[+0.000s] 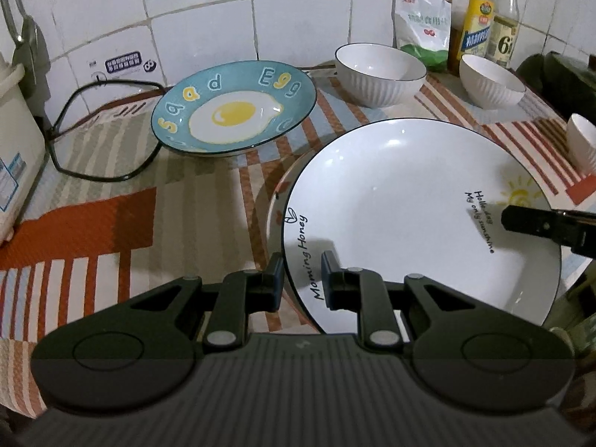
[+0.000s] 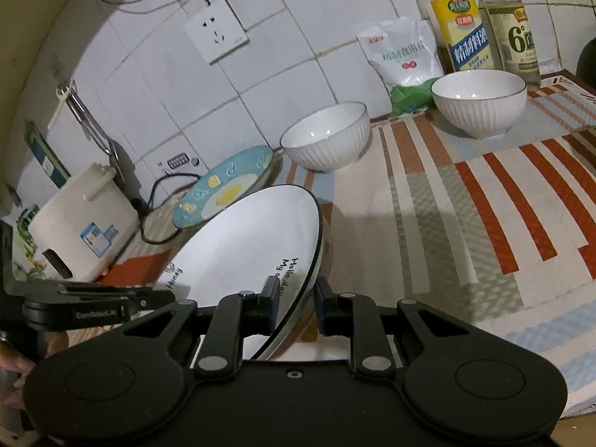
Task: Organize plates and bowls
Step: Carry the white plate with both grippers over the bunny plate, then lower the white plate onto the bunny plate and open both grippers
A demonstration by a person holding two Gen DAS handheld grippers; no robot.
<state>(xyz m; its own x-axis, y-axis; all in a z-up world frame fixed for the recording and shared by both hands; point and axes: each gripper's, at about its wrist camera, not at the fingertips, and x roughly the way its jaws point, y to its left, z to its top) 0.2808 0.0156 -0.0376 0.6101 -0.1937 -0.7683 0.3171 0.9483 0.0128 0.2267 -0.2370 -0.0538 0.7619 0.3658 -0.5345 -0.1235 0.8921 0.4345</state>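
Left wrist view: both the left gripper (image 1: 302, 279) and right gripper (image 2: 296, 307) clamp the white plate (image 1: 409, 205) above another plate (image 1: 277, 201); blue plate (image 1: 234, 110) and bowls (image 1: 380, 74) remain unstacked.

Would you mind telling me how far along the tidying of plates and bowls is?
Early. Nothing looks stacked yet. In hand: both grippers, left and right, are shut on opposite rims of the white plate, which hangs just over another plate on the cloth. Left: the egg plate sits apart, and the three bowls stand separately.
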